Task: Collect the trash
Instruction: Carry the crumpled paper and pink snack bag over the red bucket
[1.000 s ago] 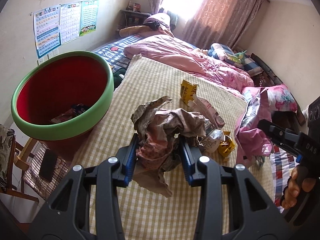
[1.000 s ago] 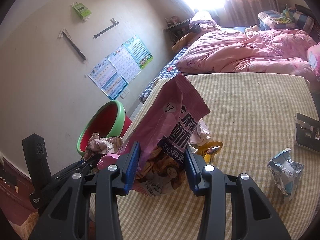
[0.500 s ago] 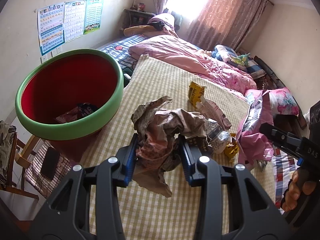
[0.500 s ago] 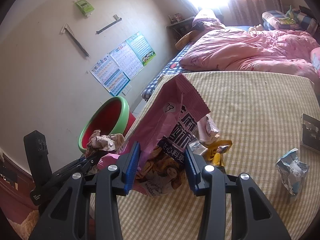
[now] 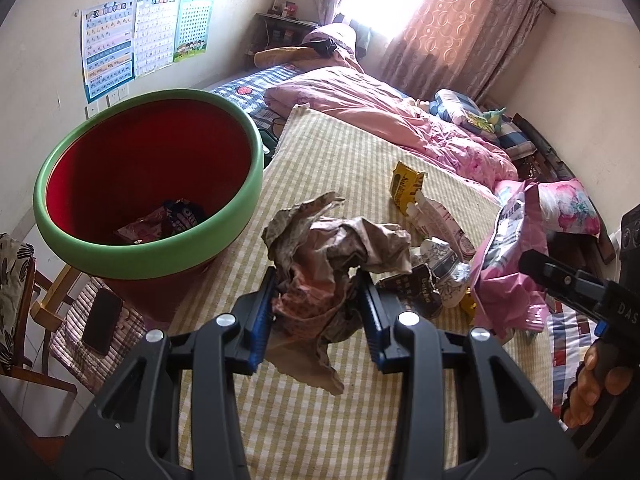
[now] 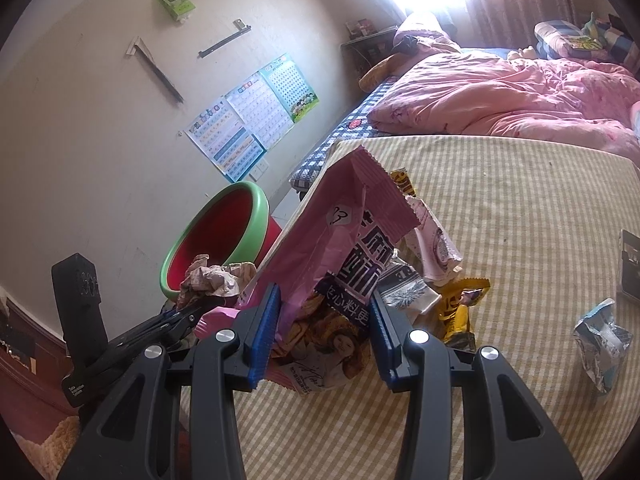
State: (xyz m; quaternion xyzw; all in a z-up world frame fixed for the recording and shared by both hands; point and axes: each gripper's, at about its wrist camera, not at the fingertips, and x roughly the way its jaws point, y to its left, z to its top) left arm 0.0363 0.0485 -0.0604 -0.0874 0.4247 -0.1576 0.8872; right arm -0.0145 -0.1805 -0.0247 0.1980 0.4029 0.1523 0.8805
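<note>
My left gripper (image 5: pixel 318 310) is shut on a crumpled brown paper wad (image 5: pixel 336 252), held above the striped bed cover. The red bin with a green rim (image 5: pixel 148 256) stands just left of it, with a few wrappers inside. My right gripper (image 6: pixel 322 332) is shut on a large pink snack bag (image 6: pixel 344 240), which also shows at the right of the left wrist view as the pink bag (image 5: pixel 508 248). Between the two lie a yellow wrapper (image 5: pixel 406 184), a pale pink wrapper (image 5: pixel 440 224) and a silvery packet (image 5: pixel 436 264). The bin (image 6: pixel 216 240) sits beyond the left gripper (image 6: pixel 188 312) in the right wrist view.
A crumpled silver-blue wrapper (image 6: pixel 604 336) lies on the cover (image 6: pixel 520 208) at right, a dark flat item (image 6: pixel 630 264) beyond it. A pink quilt (image 5: pixel 384 116) covers the bed behind. A chair with a phone (image 5: pixel 102 316) stands under the bin. A hand (image 5: pixel 592 380) holds the right gripper's handle.
The bin has come nearer and larger in the left wrist view. The right gripper with the pink bag has drifted slightly towards the bin. Both grips are unchanged.
</note>
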